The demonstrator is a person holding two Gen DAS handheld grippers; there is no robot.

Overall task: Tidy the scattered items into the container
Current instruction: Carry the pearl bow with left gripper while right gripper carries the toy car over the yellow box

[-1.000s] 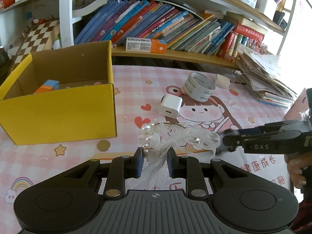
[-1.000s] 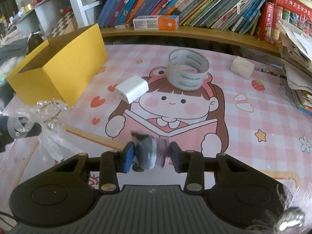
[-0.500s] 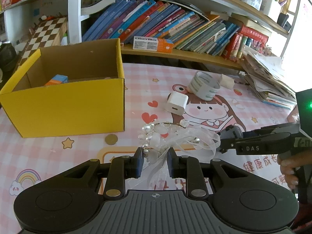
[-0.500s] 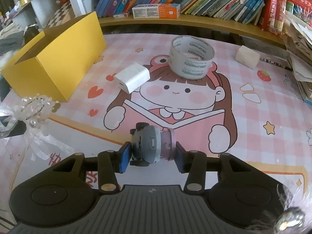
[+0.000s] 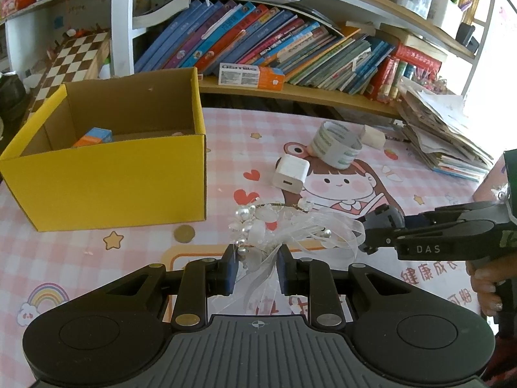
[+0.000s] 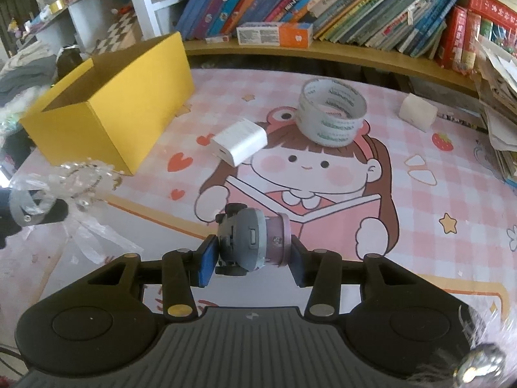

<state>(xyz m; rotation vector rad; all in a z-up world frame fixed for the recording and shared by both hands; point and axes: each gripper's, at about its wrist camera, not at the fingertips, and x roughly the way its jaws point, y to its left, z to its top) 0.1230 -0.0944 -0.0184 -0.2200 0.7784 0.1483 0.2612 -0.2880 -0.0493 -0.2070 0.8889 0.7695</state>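
The left gripper squeezes a white ribbon and pearl bow, up off the pink table. The right gripper pinches a small grey and pink toy. The yellow box sits nearby.

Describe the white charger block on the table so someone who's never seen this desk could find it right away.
Start at the yellow cardboard box on the pink cartoon tablecloth. Just to its right, beside the printed girl's hair, lies the white charger block. Unlike the nearby tape roll, it is a solid cube with a small port.
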